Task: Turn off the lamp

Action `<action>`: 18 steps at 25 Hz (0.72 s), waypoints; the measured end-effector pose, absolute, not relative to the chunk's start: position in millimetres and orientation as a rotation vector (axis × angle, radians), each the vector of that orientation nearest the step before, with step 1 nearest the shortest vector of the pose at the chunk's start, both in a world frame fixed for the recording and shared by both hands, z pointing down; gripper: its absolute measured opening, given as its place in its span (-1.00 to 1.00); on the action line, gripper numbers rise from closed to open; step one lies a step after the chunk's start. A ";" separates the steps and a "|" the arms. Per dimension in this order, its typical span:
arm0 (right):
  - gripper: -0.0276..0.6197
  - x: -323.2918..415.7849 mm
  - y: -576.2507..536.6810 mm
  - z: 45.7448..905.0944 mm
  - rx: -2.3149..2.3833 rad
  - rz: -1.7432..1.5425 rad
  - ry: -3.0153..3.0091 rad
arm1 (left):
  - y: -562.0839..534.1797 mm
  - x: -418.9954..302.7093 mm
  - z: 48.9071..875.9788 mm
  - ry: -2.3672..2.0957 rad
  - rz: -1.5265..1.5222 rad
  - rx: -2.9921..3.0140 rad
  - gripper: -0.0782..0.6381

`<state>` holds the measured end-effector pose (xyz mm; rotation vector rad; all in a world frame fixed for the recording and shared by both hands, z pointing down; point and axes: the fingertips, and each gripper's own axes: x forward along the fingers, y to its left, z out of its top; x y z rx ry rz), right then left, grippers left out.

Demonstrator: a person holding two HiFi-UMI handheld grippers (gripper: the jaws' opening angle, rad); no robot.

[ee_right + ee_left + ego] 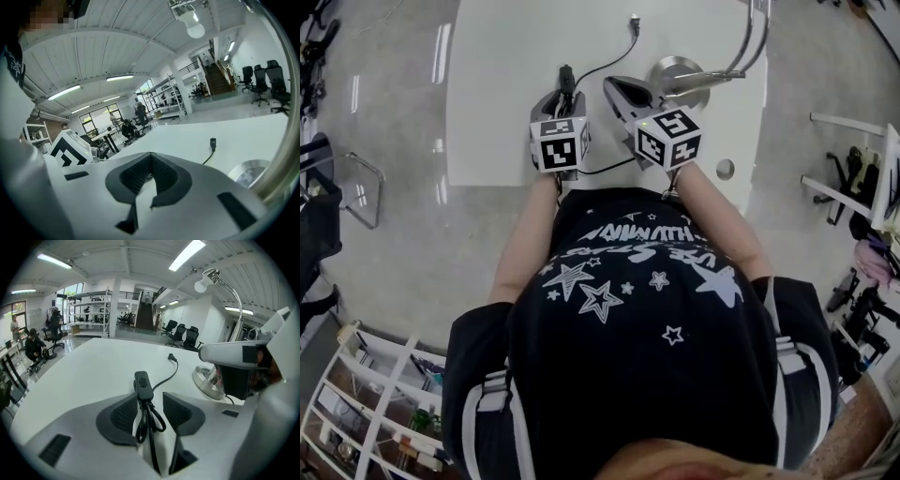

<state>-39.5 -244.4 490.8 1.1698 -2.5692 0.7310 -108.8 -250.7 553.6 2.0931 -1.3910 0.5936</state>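
The left claw (149, 398) stands open astride the black inline cord switch (143, 382) at frame centre. The right claw (150, 157) is closed and empty. The chrome gooseneck lamp (677, 73) stands on the white worktop (506, 84), upper right of the head view.

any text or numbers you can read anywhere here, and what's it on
No text reads clearly.
shirt: white lettering above the stars, upside down and warped, unreadable.
left cube, right cube: black-and-white square patterns only, no words.
switch: no legible marking.
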 end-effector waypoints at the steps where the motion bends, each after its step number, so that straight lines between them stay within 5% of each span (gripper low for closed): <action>1: -0.90 -39.5 -245.0 492.2 1.159 0.733 -2.568 | -250.7 -108.5 555.3 -1.392 0.591 2.076 -0.33; 18: -0.90 -54.5 -251.9 511.5 1.074 0.754 -2.532 | -263.2 -117.3 565.2 -1.403 0.566 2.031 -0.39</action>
